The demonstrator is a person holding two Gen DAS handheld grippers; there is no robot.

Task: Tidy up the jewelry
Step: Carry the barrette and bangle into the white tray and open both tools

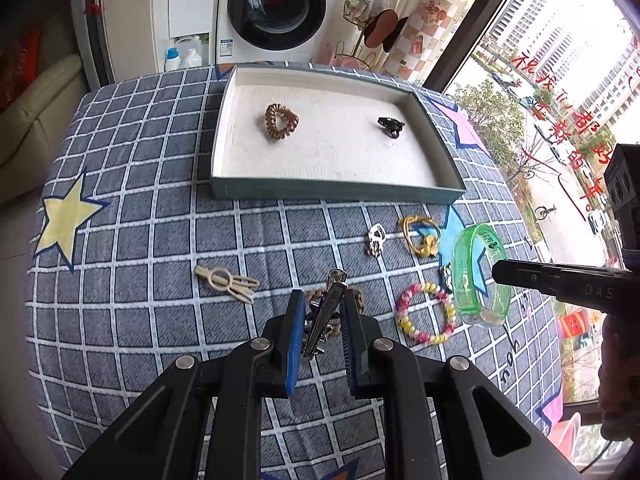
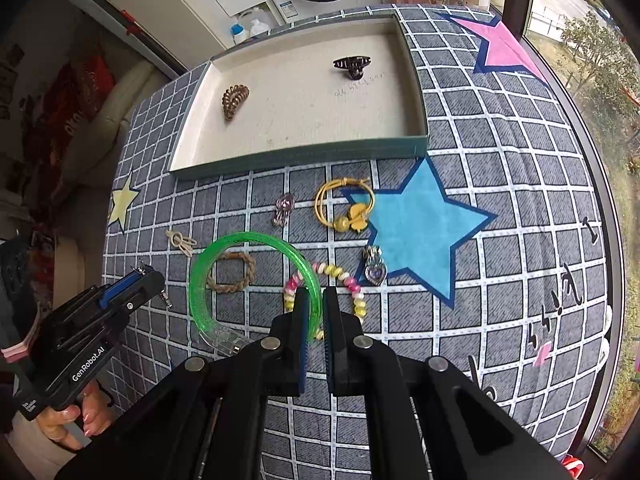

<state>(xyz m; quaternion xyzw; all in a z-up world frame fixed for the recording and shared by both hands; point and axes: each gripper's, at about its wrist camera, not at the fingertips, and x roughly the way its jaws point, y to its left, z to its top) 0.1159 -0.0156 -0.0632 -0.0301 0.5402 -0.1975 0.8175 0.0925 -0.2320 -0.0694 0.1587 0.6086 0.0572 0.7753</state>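
Two pieces lay in the tray (image 1: 224, 120) — the left gripper (image 1: 320, 312) pinched a metal clip (image 1: 326, 312), the right gripper (image 2: 316, 312) the green bangle (image 2: 208, 276) — while six more waited on the cloth (image 1: 160, 240).

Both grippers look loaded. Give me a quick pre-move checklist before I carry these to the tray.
1. Left gripper grip on the metal hair clip: ok, clip clamped between the jaws, lifted off the cloth.
2. Right gripper grip on the green bangle: ok, jaws shut on its rim.
3. Bangle clear of the beaded bracelet: cannot tell, they overlap in the right wrist view.
4. Tray has free floor: ok, only the coil hair tie and black claw clip inside.
5. Grippers apart from each other: ok.
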